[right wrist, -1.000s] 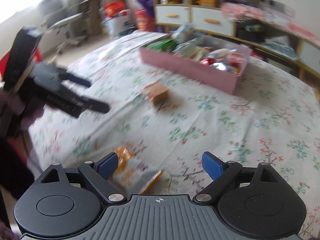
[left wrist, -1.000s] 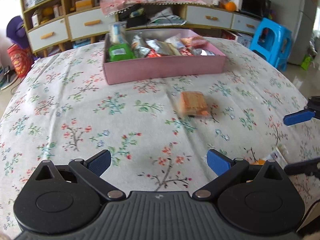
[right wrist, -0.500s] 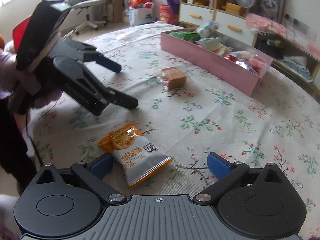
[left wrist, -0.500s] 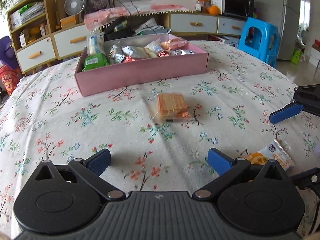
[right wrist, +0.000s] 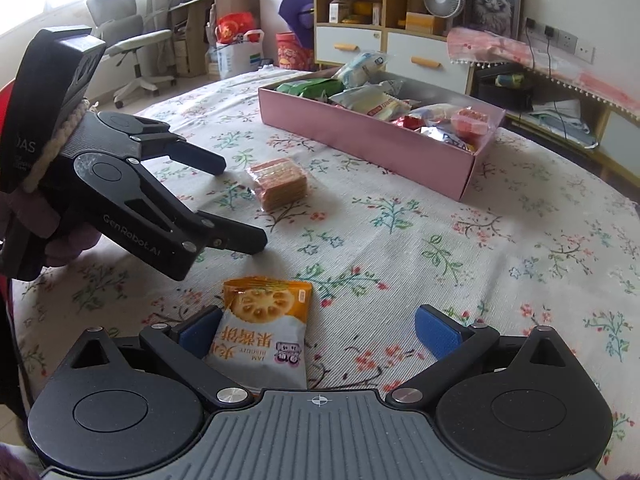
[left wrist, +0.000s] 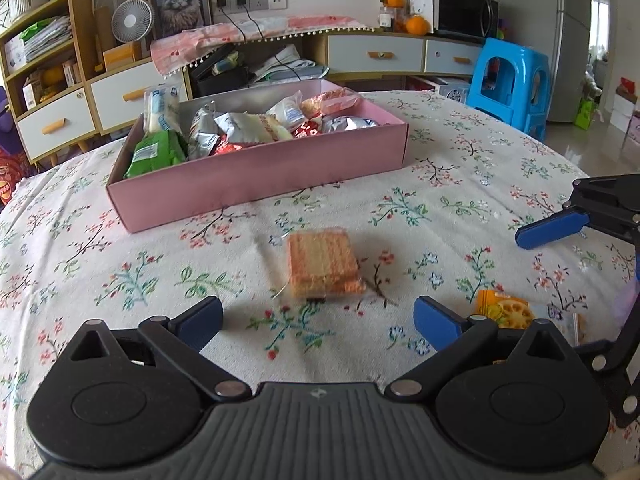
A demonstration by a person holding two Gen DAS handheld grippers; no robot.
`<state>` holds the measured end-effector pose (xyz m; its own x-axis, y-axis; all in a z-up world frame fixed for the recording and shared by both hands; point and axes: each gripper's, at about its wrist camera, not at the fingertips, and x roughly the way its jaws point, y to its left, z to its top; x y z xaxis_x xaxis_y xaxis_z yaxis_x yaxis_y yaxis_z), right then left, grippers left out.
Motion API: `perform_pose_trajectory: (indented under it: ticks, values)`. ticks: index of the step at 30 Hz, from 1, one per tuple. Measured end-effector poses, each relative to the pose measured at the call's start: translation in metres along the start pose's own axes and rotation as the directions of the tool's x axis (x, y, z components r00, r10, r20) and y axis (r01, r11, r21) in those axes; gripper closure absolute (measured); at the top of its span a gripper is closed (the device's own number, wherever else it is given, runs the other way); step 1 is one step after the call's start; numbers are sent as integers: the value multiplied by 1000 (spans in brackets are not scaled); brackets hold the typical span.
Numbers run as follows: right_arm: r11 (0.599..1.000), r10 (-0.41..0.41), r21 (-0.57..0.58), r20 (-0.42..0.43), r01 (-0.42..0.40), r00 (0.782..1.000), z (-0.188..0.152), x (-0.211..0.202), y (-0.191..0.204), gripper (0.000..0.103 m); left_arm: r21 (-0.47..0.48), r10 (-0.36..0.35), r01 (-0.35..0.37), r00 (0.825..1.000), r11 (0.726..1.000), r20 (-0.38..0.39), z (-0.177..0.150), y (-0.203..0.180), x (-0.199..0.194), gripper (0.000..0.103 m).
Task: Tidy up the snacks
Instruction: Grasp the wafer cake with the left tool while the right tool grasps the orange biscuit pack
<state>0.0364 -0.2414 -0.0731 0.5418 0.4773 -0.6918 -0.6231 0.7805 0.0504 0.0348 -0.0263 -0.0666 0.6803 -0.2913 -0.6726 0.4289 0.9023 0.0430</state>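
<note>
A clear-wrapped wafer pack (left wrist: 322, 263) lies on the floral tablecloth, just ahead of my open left gripper (left wrist: 316, 320); it also shows in the right wrist view (right wrist: 278, 184). An orange and white biscuit packet (right wrist: 264, 330) lies between the fingers of my open right gripper (right wrist: 318, 330), close to the left finger; it also shows in the left wrist view (left wrist: 506, 314). A pink box (left wrist: 260, 176) holding several snack packs stands beyond the wafer pack, also in the right wrist view (right wrist: 376, 140). The left gripper shows in the right wrist view (right wrist: 236, 204), open. The right gripper's blue fingertip (left wrist: 552, 230) shows at the left view's right edge.
The round table (right wrist: 500, 248) has a floral cloth and its edge curves away on all sides. Wooden cabinets (left wrist: 100, 96) and a blue plastic stool (left wrist: 512, 80) stand behind it. An office chair (right wrist: 128, 40) stands at the far left of the room.
Both grippers have moved forward and lower over the table. The wafer pack is nearer to the left gripper, and the biscuit packet now lies between the right gripper's fingers.
</note>
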Motion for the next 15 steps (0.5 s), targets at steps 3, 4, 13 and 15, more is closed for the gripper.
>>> perform_pose_trajectory:
  ticks: [3,4,13,15]
  values:
    - [1000,0,-13,0,0,1000,0,-1,1,3,4,-1,1,1000,1000,4,3,-1,1,10]
    - [1000,3,-17,-1,-3,1000,0,-2,2,3,5,-1,1,1000,1000,6,4,-2,1,12]
    - [997,64,-45,-8,-64,998,0,-10,6,30,0,4,-4,1000,1000,9,13,-5,3,34]
    - [995,79,-58,-14,-80,997,1,-12,9,39,-5,6,-6,1000,1000,8,13,-4,3,39]
